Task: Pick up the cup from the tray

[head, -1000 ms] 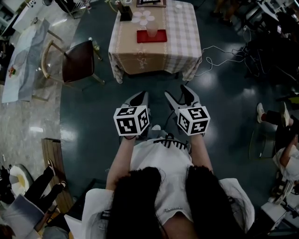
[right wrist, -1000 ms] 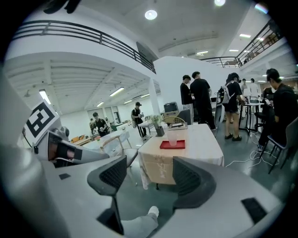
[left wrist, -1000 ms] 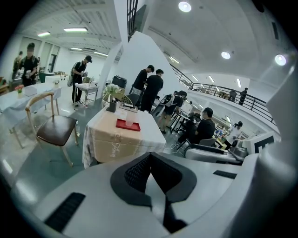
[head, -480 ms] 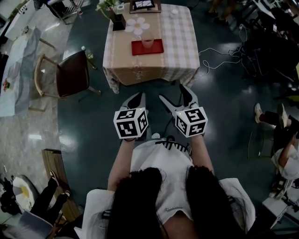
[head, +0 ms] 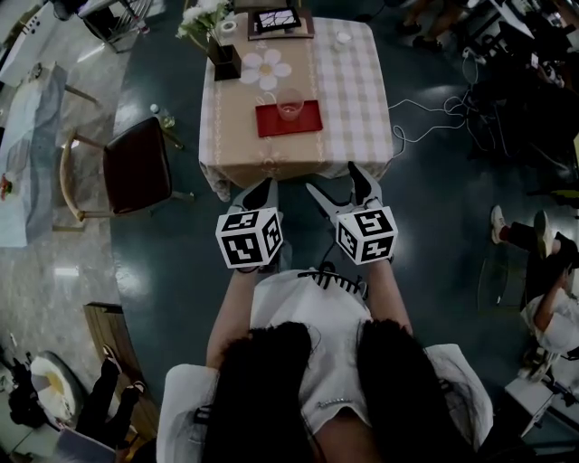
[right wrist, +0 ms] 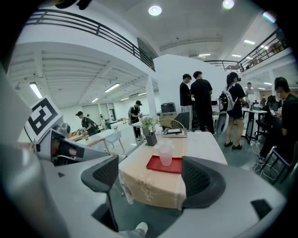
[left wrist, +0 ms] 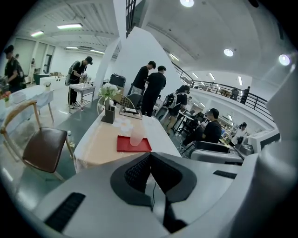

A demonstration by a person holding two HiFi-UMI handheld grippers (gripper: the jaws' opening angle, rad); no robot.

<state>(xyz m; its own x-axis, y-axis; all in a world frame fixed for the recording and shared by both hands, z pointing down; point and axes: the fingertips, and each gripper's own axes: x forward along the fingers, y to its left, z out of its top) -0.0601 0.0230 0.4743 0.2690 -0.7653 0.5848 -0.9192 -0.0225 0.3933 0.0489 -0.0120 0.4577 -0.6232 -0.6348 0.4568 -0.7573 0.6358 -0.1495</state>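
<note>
Left gripper (head: 264,187) is clamped shut on nothing, pads pressed flat together. The right gripper (head: 332,179) is in the middle of spreading its jaws, already pretty wide, and there's nothing between them, you just see the table (head: 244,149) through the gap. The person holds both side by side, just short of the table's near edge and over the dark floor, jaws pointing at the table. Neither one touches anything.

The cup (head: 289,106) is a clear one, standing upright on the red tray (head: 271,124), and the tray sits around the middle of the table, a bit toward the near edge. Farther back on the table there's a flower-shaped mat (head: 265,67), and a dark vase (head: 223,61) with white flowers near the far left corner. A tablet (head: 276,20) lies at the far edge. A chair (head: 136,170) with a dark seat stands just off the table's left side. A few people are standing beyond the table's far end.
</note>
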